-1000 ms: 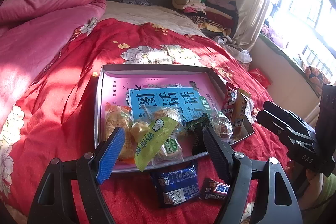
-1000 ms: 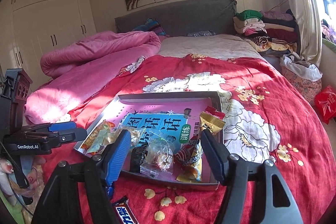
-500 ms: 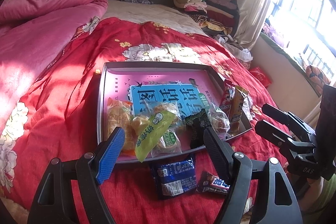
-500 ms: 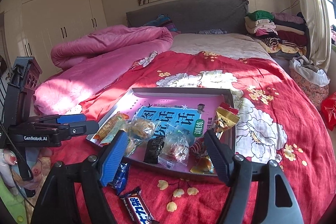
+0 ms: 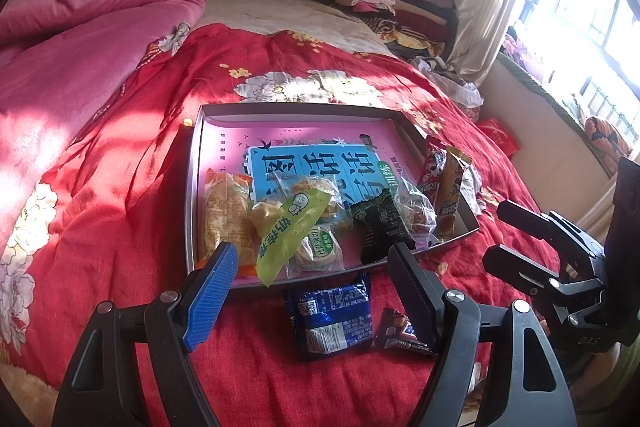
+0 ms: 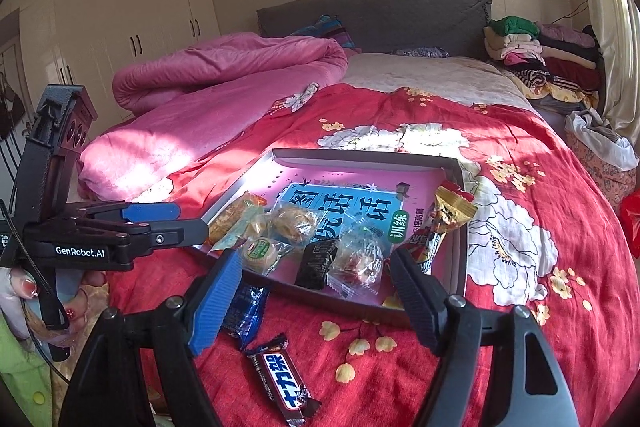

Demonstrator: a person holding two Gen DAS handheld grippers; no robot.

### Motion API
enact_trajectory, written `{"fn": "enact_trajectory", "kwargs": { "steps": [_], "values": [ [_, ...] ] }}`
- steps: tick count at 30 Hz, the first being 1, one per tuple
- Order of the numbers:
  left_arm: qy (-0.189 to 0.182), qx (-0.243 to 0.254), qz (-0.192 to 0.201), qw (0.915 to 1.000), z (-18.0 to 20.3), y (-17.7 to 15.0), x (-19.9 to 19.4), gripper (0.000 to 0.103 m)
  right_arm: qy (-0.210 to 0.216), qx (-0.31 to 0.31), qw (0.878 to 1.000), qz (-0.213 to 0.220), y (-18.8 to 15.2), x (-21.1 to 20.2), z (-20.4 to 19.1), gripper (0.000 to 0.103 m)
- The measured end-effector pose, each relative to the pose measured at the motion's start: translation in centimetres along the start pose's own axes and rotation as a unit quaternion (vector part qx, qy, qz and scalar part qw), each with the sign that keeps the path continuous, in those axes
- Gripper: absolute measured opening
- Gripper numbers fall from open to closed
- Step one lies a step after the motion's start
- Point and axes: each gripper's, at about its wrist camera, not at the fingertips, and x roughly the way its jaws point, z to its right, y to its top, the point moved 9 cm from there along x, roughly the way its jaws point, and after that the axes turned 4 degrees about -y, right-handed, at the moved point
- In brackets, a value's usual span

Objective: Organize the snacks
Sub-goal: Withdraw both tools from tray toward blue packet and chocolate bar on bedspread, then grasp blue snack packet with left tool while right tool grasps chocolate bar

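A grey tray (image 5: 192, 187) lined with a pink and blue book lies on the red bedspread; it also shows in the right wrist view (image 6: 462, 267). Several wrapped snacks lie along its near side, among them a green packet (image 5: 292, 227) and a black packet (image 5: 380, 231). A blue packet (image 5: 332, 315) and a chocolate bar (image 5: 396, 333) lie on the bedspread in front of the tray; the bar (image 6: 282, 383) and blue packet (image 6: 244, 307) also show in the right wrist view. My left gripper (image 5: 312, 275) is open above the tray's near edge. My right gripper (image 6: 316, 283) is open and empty.
A pink quilt (image 5: 80, 39) is heaped on the bed's left side. Folded clothes (image 6: 540, 63) are stacked at the bed's far right by the curtain. The grey headboard (image 6: 380, 15) and a wardrobe (image 6: 120, 27) stand behind.
Both grippers have drawn back toward the foot of the bed, so the tray looks farther away and the blue packet and chocolate bar show more fully. Both grippers stay open.
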Motion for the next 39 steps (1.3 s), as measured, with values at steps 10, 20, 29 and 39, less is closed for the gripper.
{"fn": "enact_trajectory", "kwargs": {
  "steps": [10,20,29,39],
  "values": [
    [-0.005,-0.016,-0.020,0.9997,-0.2,-1.2,0.1,0.079,0.018,-0.016,0.999,-0.033,-1.7,0.2,-1.4,0.076],
    [-0.015,-0.003,-0.041,0.9990,1.1,-2.3,0.7,0.079,0.026,-0.036,0.997,-0.059,-2.8,0.5,-2.3,0.076],
    [-0.017,0.004,-0.051,0.9986,1.7,-2.8,0.9,0.079,0.039,-0.060,0.995,-0.074,-3.6,0.7,-3.5,0.076],
    [-0.016,0.007,-0.081,0.9966,2.1,-4.2,2.3,0.079,0.038,-0.110,0.983,-0.142,-7.0,2.9,-5.1,0.076]
  ]
}}
